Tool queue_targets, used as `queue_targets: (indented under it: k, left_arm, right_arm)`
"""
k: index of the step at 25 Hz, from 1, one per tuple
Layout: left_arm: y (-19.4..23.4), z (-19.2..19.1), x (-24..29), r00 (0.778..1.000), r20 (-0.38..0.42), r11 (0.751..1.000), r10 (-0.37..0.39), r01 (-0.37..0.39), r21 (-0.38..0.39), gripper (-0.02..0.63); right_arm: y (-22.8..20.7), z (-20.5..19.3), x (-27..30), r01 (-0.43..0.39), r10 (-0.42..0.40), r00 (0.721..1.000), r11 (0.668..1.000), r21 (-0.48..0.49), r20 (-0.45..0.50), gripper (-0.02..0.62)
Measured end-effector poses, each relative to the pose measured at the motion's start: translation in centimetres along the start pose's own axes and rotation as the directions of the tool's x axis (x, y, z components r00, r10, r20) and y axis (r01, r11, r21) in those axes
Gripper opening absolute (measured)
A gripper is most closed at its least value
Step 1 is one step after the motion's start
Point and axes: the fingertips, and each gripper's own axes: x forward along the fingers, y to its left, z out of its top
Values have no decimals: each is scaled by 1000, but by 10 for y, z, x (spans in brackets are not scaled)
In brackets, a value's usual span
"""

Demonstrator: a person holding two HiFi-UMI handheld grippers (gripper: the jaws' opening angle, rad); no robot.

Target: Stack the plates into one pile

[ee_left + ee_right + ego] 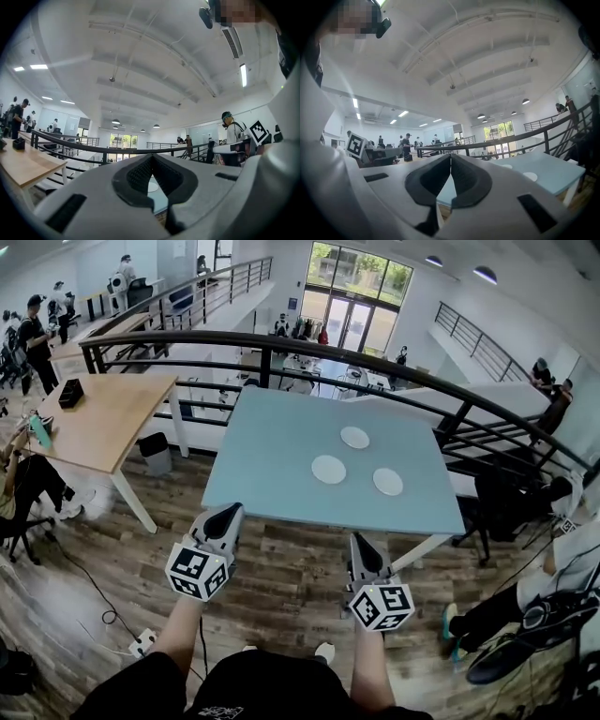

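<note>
Head view: three white plates on the table (272, 446), all apart, none stacked. Far plate (354, 437) toward the table's far side, centre plate (329, 469) about mid-table, near plate (388, 481) closest to the table's near-right edge. Left tool (225, 517) and right tool (364, 547) both short of the table's near edge, over the wooden floor, carrying nothing. Looks like a task not yet begun.

Left gripper view: left tool pressed together, empty. Sliver of table and one plate (153, 186) visible past the tips; can't tell which one. Main risk: arriving at a plate with tips closed, shoving it across the table instead of gripping. Worth spreading before reaching the rim.

Right gripper view: right tool likewise clamped on nothing. Table (548, 178) ahead and to the right, with two plates on it, the closer (530, 176) not far from the table's edge.

Other likely failure modes:
- Level approach too low: knocking the table's near edge.
- Thin, flat plates with a low rim: poor bite, slipping mid-carry, dropping onto the table or floor.
- Nudging the near plate off the table's near-right edge.
- Both tools heading for the same plate: collision over the table.
- Off-centre release: lopsided pile, top plate sliding off.
</note>
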Motion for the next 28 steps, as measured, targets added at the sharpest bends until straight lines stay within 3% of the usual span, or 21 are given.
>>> queue_targets:
  k: [15, 22, 28]
  left_arm:
    - [-102, -19, 95, 999, -10, 998, 47, -48, -31, 6]
    - [-163, -24, 128, 998, -16, 998, 60, -60, -14, 6]
    - [-208, -30, 152, 997, -33, 998, 66, -66, 5, 8]
  right_arm:
    - [-136, 10, -26, -71, 71, 997, 997, 32, -13, 9]
    - [-184, 14, -48, -140, 141, 990, 989, 41, -21, 9]
    - [-230, 16, -67, -151, 152, 988, 987, 55, -12, 9]
